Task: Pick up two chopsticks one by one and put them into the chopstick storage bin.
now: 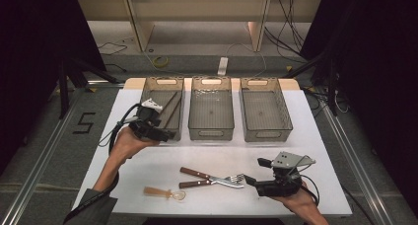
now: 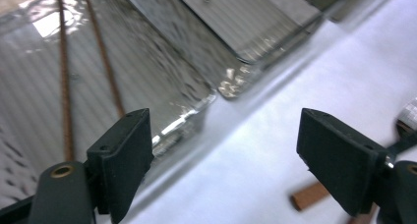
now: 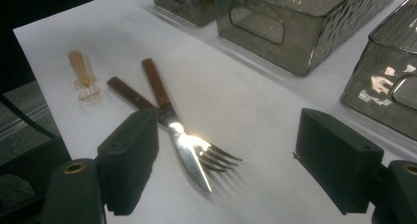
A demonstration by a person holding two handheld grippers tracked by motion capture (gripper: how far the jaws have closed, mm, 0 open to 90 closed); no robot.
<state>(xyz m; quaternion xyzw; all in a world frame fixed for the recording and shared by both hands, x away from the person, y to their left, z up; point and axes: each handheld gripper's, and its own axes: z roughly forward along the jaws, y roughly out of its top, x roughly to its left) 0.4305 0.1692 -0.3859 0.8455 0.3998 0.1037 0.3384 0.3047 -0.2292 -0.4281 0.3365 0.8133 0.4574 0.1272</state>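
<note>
The knife (image 1: 199, 174) and the fork (image 1: 217, 181) lie crossed on the white tabletop (image 1: 305, 121), their brown wooden handles pointing away from the right claw (image 1: 252, 179) and their metal ends toward it. In the right gripper view the knife (image 3: 169, 121) blade lies over the fork (image 3: 196, 153) just behind the tines, and both sit just ahead of that claw (image 3: 231, 165), between its two black pads but on the tabletop beneath them, untouched. The right claw stands wide with nothing in it, and it rests low, just beside the fork's tines.

Beside the crossed handles, on the side away from the right claw, lies a small translucent amber spoon (image 1: 165, 192), apart from the fork and knife; the right gripper view shows the spoon (image 3: 84, 79) beyond the handles.

Well beyond the fork and knife, three smoky clear bins stand in a row. The left bin (image 1: 162, 109) holds thin dark sticks (image 1: 170, 106) lying lengthwise; the middle bin (image 1: 211, 114) and the right bin (image 1: 264, 115) stand alongside it.

The left claw (image 1: 167, 134) hangs at the near wall of the left bin, well apart from the fork and knife. Its pads are spread wide with nothing between them. The left gripper view looks past the claw (image 2: 223, 160) at the bin's rippled wall (image 2: 162, 76), with the sticks (image 2: 64, 86) seen through it.
</note>
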